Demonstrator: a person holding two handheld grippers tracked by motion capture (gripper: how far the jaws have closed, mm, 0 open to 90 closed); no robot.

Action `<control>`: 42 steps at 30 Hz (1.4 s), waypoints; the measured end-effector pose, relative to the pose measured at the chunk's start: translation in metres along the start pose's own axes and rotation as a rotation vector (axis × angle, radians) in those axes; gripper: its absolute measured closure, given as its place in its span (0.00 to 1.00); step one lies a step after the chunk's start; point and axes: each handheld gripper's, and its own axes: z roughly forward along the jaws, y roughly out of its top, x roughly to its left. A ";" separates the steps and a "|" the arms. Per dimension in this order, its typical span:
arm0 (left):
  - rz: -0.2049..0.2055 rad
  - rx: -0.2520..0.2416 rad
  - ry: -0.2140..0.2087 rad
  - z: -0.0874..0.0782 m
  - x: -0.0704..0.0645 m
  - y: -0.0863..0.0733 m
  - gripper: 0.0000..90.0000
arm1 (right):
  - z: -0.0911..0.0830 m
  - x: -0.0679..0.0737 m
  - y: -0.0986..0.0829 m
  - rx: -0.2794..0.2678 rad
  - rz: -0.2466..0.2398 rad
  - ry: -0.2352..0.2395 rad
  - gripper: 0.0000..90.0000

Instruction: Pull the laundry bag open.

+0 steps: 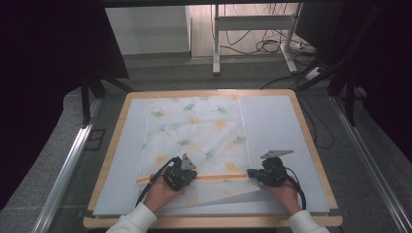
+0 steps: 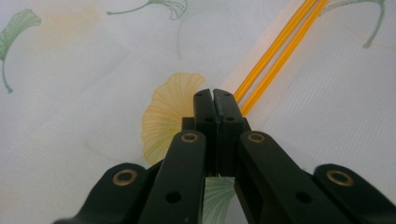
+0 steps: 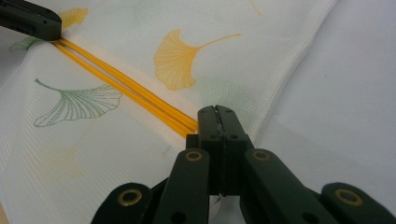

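Observation:
A white cloth (image 1: 199,126) printed with green and yellow ginkgo leaves lies flat on the table mat. An orange double stripe (image 1: 218,176) runs across its near part, over a folded layer. My left gripper (image 1: 192,177) sits at the stripe's middle-left, jaws shut on the cloth at the stripe (image 2: 275,46). At the stripe's right end, by the cloth's right edge, my right gripper (image 1: 249,174) is shut on the cloth. The left gripper (image 2: 214,93) pinches beside a yellow leaf. The right gripper (image 3: 215,109) pinches where the stripe (image 3: 126,88) ends, and the left gripper's tip (image 3: 32,21) shows far off.
A pale grey mat (image 1: 274,126) covers the wooden-rimmed table (image 1: 311,145), with bare mat on either side of the cloth. Metal rails (image 1: 68,165) flank the table. A white desk frame (image 1: 252,29) and floor cables (image 1: 272,46) stand beyond the far edge.

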 end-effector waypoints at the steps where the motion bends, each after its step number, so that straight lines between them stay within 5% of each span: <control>1: -0.002 -0.001 0.002 0.000 0.000 0.000 1.00 | 0.000 0.000 0.000 0.001 -0.002 0.002 0.99; 42: -0.067 0.018 0.026 -0.019 0.022 -0.027 1.00 | 0.000 0.000 0.000 -0.001 -0.004 0.000 0.99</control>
